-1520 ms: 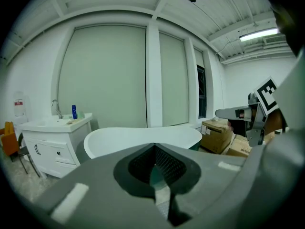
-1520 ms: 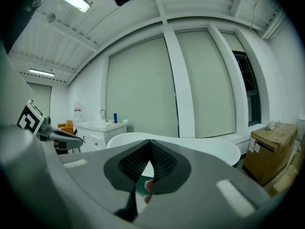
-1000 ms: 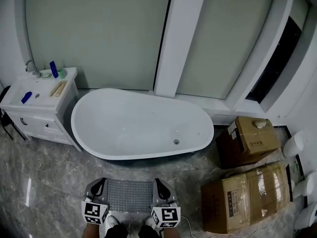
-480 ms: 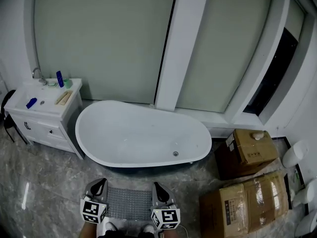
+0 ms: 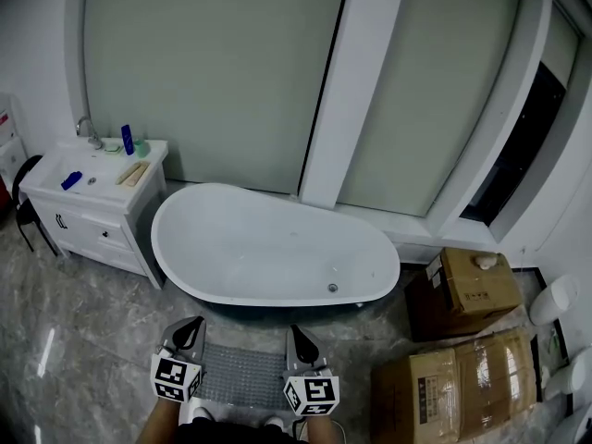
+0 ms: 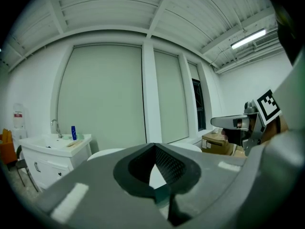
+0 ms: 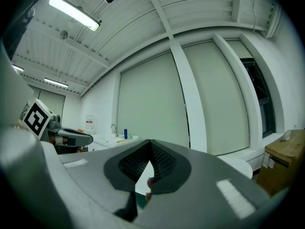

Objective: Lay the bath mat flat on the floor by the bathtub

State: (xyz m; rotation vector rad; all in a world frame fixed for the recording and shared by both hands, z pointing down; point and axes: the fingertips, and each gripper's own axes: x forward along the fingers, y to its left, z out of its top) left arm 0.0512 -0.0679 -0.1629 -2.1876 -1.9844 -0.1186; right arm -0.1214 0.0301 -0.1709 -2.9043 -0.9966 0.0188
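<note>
Only the head view shows the bath mat (image 5: 242, 373) stretched between left gripper (image 5: 191, 331) and right gripper (image 5: 300, 340), just this side of the bathtub (image 5: 277, 296). Gripper views catch only a sliver of it, but there you see both jaw pairs pinched on its edge

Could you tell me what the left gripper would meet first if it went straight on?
Most likely the bathtub: the left gripper, shut on the mat, points at its near side, and the white rim shows just past the fingers. Depth is unclear; it might clear the rim.
</note>
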